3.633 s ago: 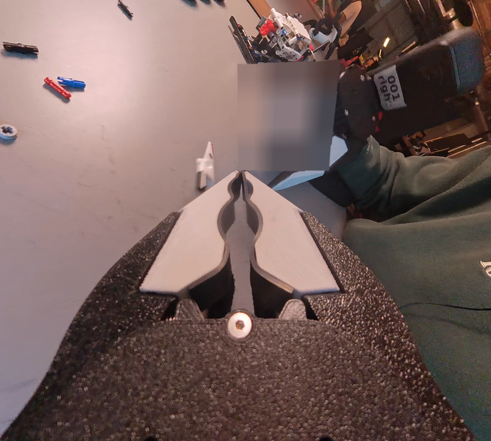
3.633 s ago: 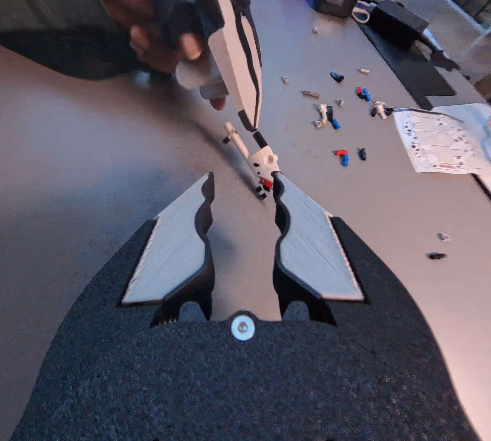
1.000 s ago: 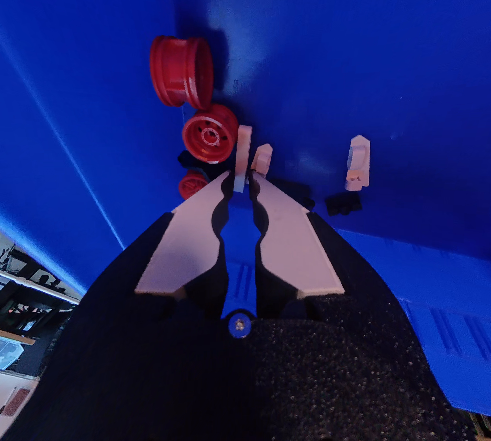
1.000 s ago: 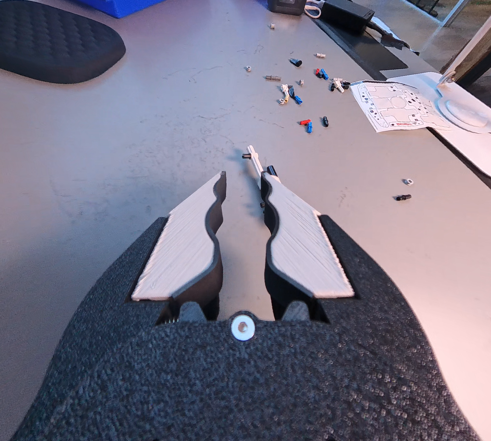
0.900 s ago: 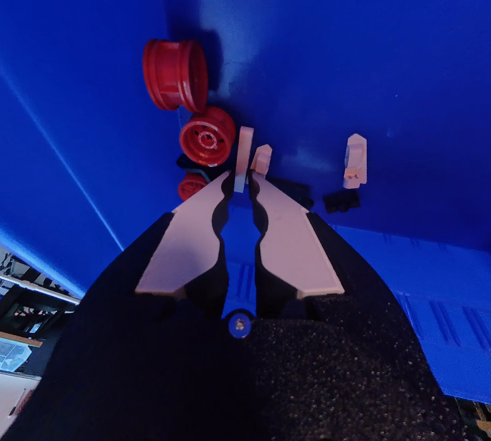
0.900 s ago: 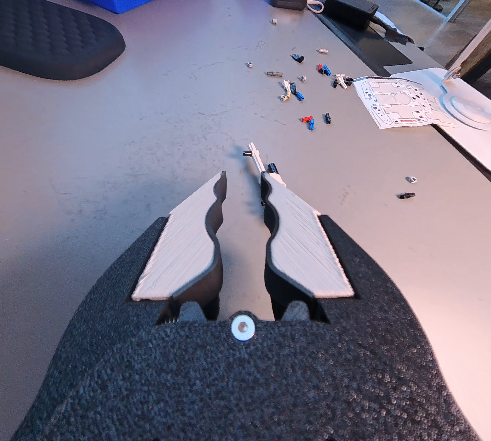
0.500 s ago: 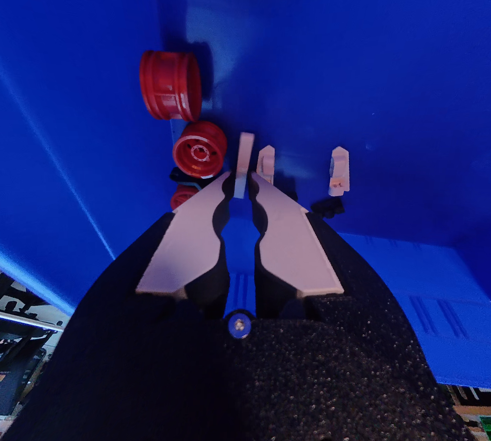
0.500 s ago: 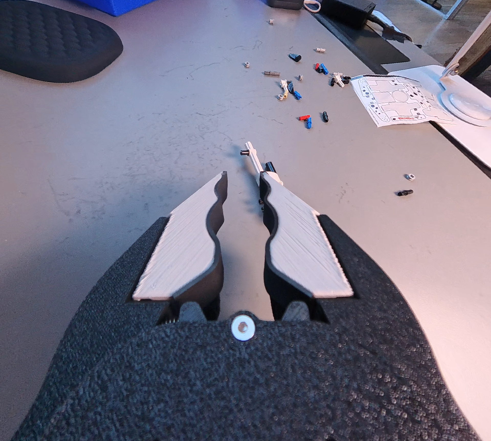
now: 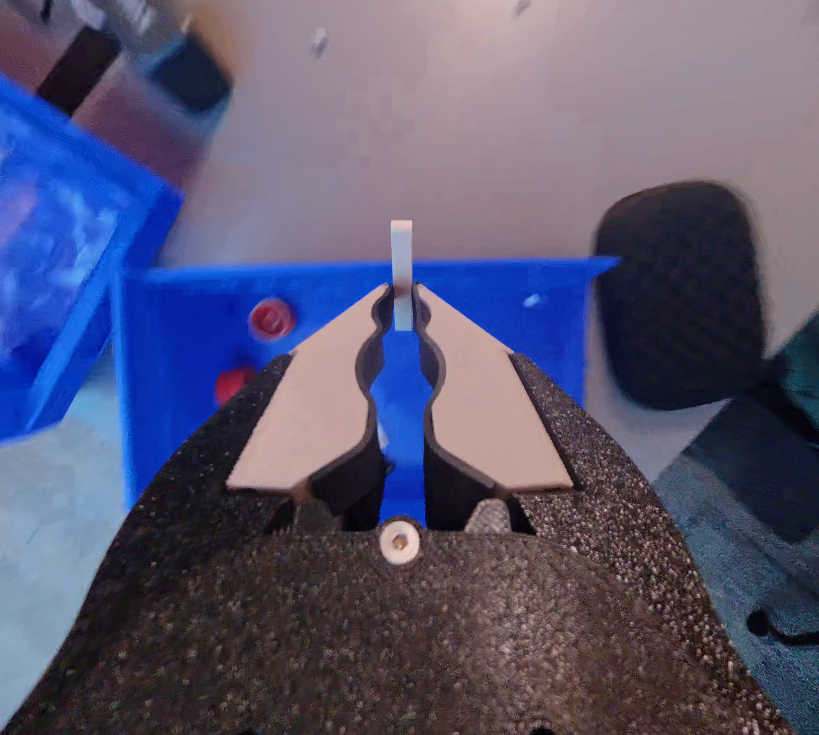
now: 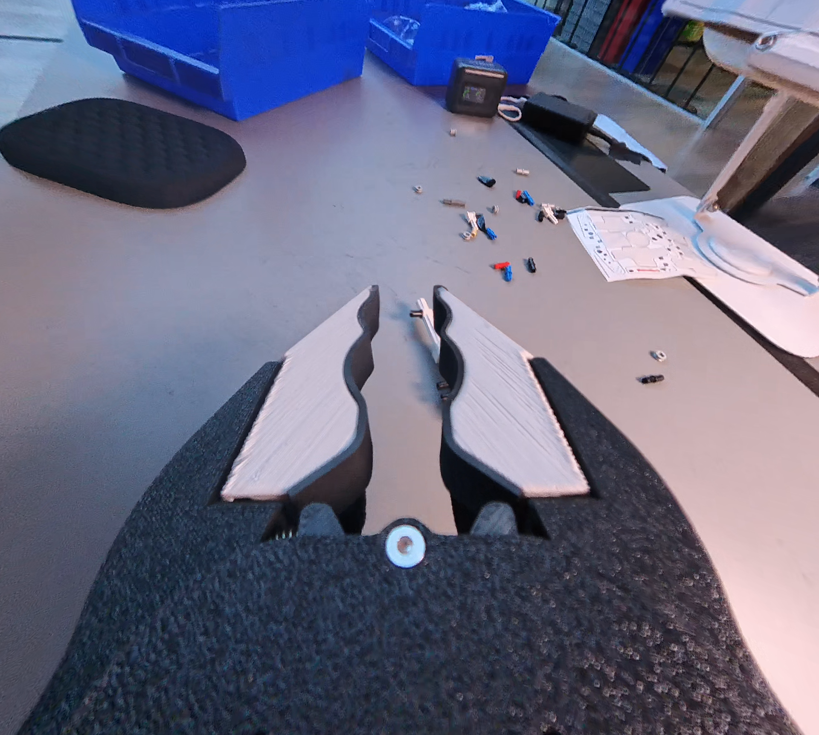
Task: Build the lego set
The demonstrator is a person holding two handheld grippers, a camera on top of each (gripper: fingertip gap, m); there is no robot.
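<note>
So in the left wrist view the left gripper [image 9: 402,293] is clamped onto a thin white lego piece [image 9: 401,266], pinched right at the fingertips with most of the piece sticking out past them, standing on edge. Below and behind it there's a blue bin [image 9: 487,306] with a couple of red wheels [image 9: 271,319] inside near its left wall, and a second blue bin [image 9: 57,271] sits off to the left, pretty blurry. A black textured pad [image 9: 678,293] lies on the grey table [image 9: 487,115] just to the right of the bin, and a few tiny parts are scattered farther up the table, too smeared to tell what they are. Over in the right wrist view the right gripper [image 10: 406,297] has its jaws apart with nothing between them, hovering low over the table [image 10: 177,293]. A small white lego assembly [image 10: 426,321] with black pins lies on the table just inside the right finger, partly hidden by it, can't tell if they touch. Further out there's a scatter of loose pins [image 10: 501,226] in blue, red, black and white, a printed paper sheet [image 10: 629,242] to the right, a small black device [image 10: 475,91], the black pad [image 10: 119,151] on the left and two blue bins [image 10: 230,22] at the back
</note>
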